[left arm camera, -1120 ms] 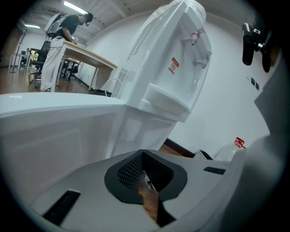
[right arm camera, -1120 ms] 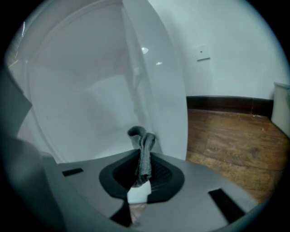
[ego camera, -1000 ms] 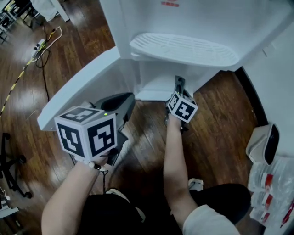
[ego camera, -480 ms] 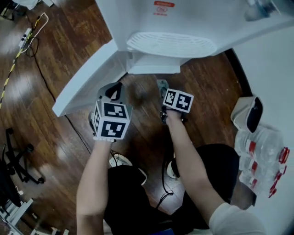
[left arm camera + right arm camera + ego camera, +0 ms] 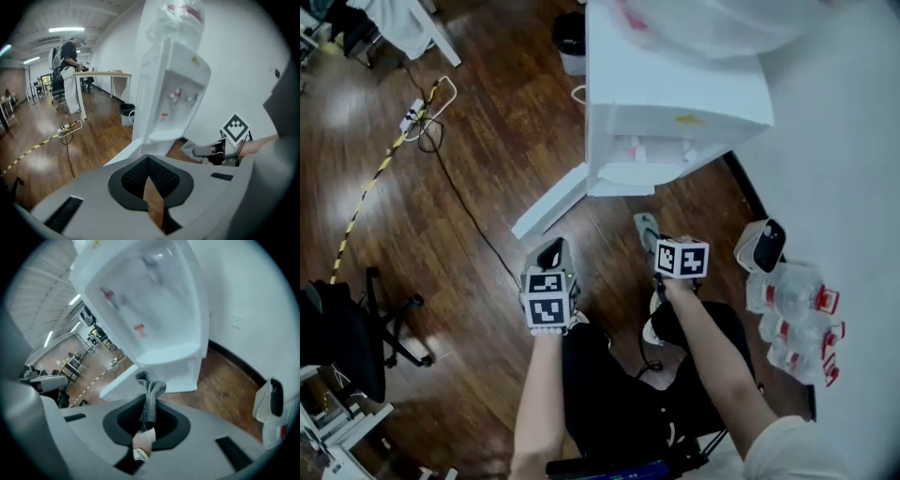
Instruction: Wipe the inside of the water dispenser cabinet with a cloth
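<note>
- Currently, cloth [image 5: 150, 397]: grey, bunched, standing up out of the right gripper's jaws. Held in the air in front of the water dispenser [image 5: 675, 103], outside its cabinet, above the floor [image 5: 487, 150].
- Right gripper [image 5: 145, 430]: jaws clamped on the cloth's lower end, pointed toward the dispenser's base.
- Left gripper [image 5: 149, 168]: jaws drawn together at the tips, nothing between them. Held beside the right gripper, apart from it.
- Water dispenser: white, standing against the wall, with a clear bottle [image 5: 180, 16] on top.
- Cabinet door [image 5: 548, 211]: low on the dispenser, swung open to the left.
- Floor: dark wood boards.
- Water bottles [image 5: 797, 319]: a cluster by the wall, right of the dispenser.
- Bin [image 5: 570, 37]: dark, behind the dispenser.
- Cable [image 5: 441, 159]: black, trailing across the floor at left.
</note>
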`<state>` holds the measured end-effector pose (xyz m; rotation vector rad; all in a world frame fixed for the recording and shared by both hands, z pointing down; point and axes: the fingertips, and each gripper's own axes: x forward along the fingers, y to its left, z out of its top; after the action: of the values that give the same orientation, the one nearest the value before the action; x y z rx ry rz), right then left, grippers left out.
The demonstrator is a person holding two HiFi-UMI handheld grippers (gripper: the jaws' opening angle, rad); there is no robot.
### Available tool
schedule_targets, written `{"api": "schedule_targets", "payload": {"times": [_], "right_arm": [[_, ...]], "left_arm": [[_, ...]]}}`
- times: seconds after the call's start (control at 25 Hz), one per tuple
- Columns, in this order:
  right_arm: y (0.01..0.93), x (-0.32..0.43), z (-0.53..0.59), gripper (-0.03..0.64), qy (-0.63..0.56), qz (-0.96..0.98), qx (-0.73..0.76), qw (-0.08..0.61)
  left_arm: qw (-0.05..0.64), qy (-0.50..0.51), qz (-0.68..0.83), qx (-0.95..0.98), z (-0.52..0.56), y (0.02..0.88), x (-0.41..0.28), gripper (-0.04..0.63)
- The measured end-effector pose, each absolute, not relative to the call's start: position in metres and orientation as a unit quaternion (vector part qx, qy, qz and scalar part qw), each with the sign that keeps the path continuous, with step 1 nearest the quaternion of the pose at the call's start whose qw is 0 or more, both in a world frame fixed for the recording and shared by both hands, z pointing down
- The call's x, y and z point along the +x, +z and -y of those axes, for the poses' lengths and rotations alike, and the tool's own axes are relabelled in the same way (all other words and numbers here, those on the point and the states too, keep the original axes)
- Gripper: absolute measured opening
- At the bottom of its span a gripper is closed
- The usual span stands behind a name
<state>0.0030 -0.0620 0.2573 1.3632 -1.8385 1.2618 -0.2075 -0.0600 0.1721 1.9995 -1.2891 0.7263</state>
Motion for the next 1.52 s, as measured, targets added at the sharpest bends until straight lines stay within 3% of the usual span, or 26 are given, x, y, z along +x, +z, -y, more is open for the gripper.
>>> {"api": "schedule_targets", "payload": {"times": [0.2,0.52,0.88,1.2,1.52], "right_arm": [[0.109,-0.004,0.044,0.038,0.436,0.710,0.497,0.241],[-0.047,0.024,-0.014,0.040,0.386,0.769,0.488,0.148],[-0.214,0.126,-0.146,0.038,0.303,0.826,0.472,0.049],[-0.286,0.171,-0.246,0.040,0.252,0.855,0.448,0.074],[-0.295,0.136,-0.287,0.038,0.276,0.839,0.468,0.032]], "left_arm": [[0.312,0.254,0.474,0.783,0.042,0.033,-0.179,-0.003],[0.305,0.202,0.451,0.814,-0.013,-0.102,-0.136,-0.003],[0.297,0.112,0.467,0.825,-0.163,-0.218,-0.027,-0.003],[0.250,0.106,0.488,0.830,-0.259,-0.284,0.016,-0.003],[0.235,0.087,0.448,0.858,-0.286,-0.286,-0.004,-0.003]]}}
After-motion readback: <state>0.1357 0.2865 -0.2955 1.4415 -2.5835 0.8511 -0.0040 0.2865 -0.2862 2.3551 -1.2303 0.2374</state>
